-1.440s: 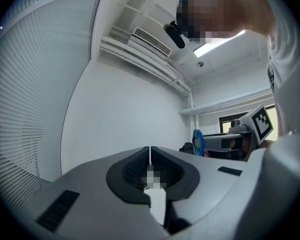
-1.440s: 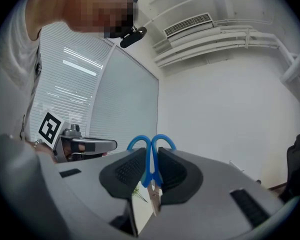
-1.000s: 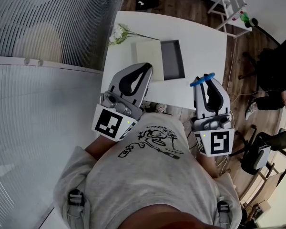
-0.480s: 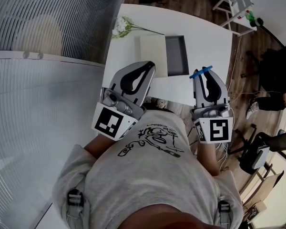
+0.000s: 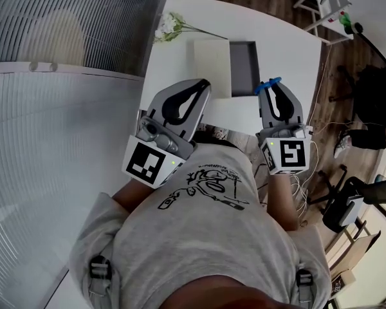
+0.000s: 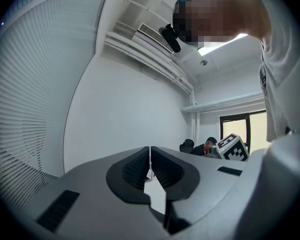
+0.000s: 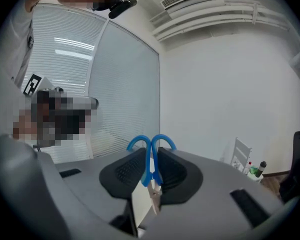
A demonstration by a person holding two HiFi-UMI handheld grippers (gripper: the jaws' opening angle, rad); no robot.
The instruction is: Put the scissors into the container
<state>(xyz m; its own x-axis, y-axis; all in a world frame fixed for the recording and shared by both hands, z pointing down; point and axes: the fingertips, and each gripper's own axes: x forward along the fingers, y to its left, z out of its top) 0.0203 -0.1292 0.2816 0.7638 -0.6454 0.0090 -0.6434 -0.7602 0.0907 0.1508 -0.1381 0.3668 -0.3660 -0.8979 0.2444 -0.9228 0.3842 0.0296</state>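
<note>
- One pair of scissors [image 7: 140, 143], blue handles; clamped between the jaws of the right gripper [image 7: 151, 168], handle loops sticking out past the jaw tips, blades running back toward the camera.
- Right jaws parted only by the width of the scissors, pads pressed on both sides.
- Head view: scissors [image 5: 267, 84] crosswise at the tip of the right gripper [image 5: 271, 87], just by the near end of the container.
- One container [image 5: 248, 69], dark grey, open-topped, on the white worktop [image 5: 289, 50]; one pale rectangular piece [image 5: 212, 68] just beside it.
- One sprig of white flowers [image 5: 167, 26] at the worktop's far left corner.
- Left gripper [image 6: 150, 166]: jaws closed pad to pad, nothing between them; head view places it [image 5: 202, 85] over the worktop's near edge, well apart from the right one.
</note>
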